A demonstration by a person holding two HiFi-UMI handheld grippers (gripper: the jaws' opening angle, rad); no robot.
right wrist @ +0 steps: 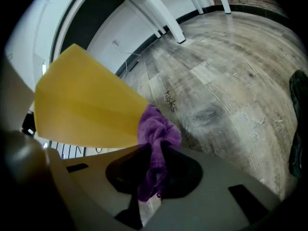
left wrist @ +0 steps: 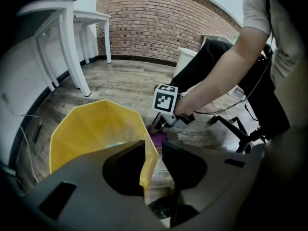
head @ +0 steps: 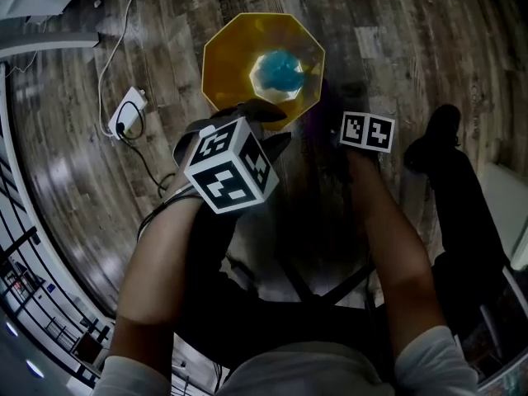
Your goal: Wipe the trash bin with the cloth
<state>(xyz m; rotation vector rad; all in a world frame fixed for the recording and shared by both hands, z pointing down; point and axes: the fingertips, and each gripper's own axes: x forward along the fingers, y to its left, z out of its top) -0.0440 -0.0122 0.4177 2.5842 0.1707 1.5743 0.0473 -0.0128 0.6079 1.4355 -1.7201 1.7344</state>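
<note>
On the floor [head: 396,40], the trash bin [head: 227,56] is straddled at its wall by the left gripper [left wrist: 153,146], jaws slightly apart, presumably to steady it, while the cloth [right wrist: 156,129] is clamped in the right gripper [right wrist: 156,153] at the outer wall for wiping.

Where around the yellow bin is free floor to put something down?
Free: wood floor beyond the yellow trash bin and right of it, up to the person's dark leg. Crowded: left, white power adapter; near side, left gripper and right gripper.
</note>
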